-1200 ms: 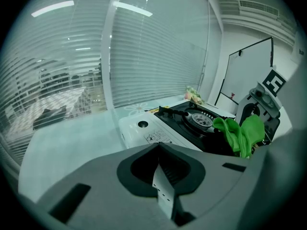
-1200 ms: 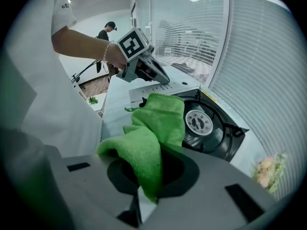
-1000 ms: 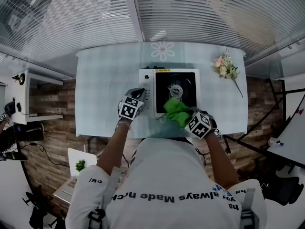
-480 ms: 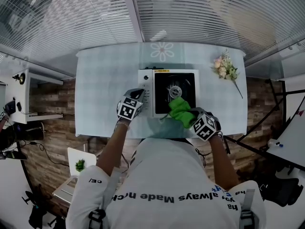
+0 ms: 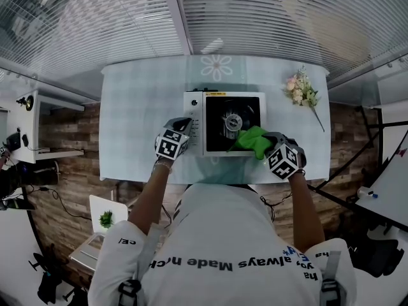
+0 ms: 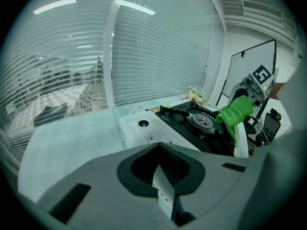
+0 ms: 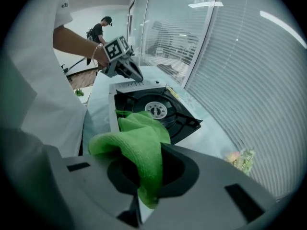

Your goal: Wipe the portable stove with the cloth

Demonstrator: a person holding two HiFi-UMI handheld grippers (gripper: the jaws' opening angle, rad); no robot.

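pale table [image 5: 140,107]: the stove [image 5: 196,116] has stayed at the middle of its near edge, while the cloth [image 5: 252,140] has swept from the black top's near left to its near right corner, so the front strip is likely wiped. the stove's long axis runs left to right, panel at the left. the right gripper [image 5: 266,144] is clamped on the cloth. the left gripper [image 5: 183,125], jaws together and empty, sits by the panel.

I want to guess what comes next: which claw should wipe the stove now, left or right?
Probably the right. The right claw is shut on the green cloth, which hangs over the black top of the stove. The left claw is shut on nothing, at the white knob side.
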